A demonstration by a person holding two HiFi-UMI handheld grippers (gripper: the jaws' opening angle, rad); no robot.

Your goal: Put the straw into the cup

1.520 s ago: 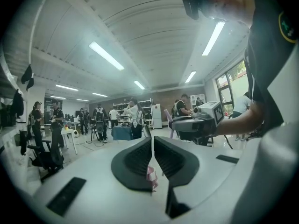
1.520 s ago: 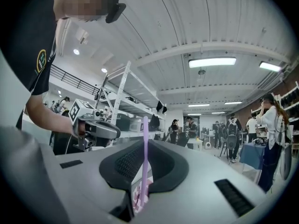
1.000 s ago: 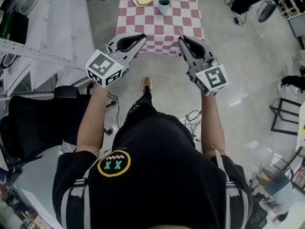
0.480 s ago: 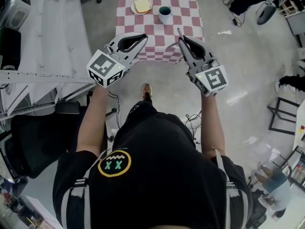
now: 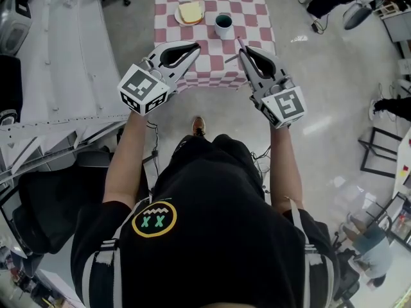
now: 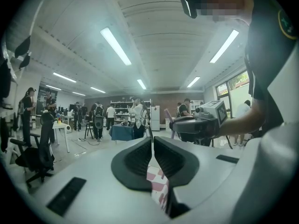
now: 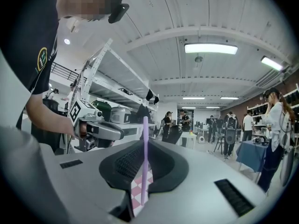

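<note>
The straw [image 7: 145, 160] — pale purple, upright — is pinched between the closed jaws of the right gripper [image 7: 145, 146], its top standing above the jaw tips. The left gripper [image 6: 152, 143] has its jaws drawn together with nothing between them. Both are held in the air, short of the red-checked table [image 5: 257, 18], where the dark-rimmed cup [image 5: 223, 24] stands beside a plate [image 5: 179, 18] with a slice of bread. The only lettering is "XX" in a yellow ring on the person's black shirt [image 5: 212, 236].

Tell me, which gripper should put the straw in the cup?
Right, probably. The right gripper is shut on the straw; the left gripper is shut and empty. The cup stands ahead.
</note>
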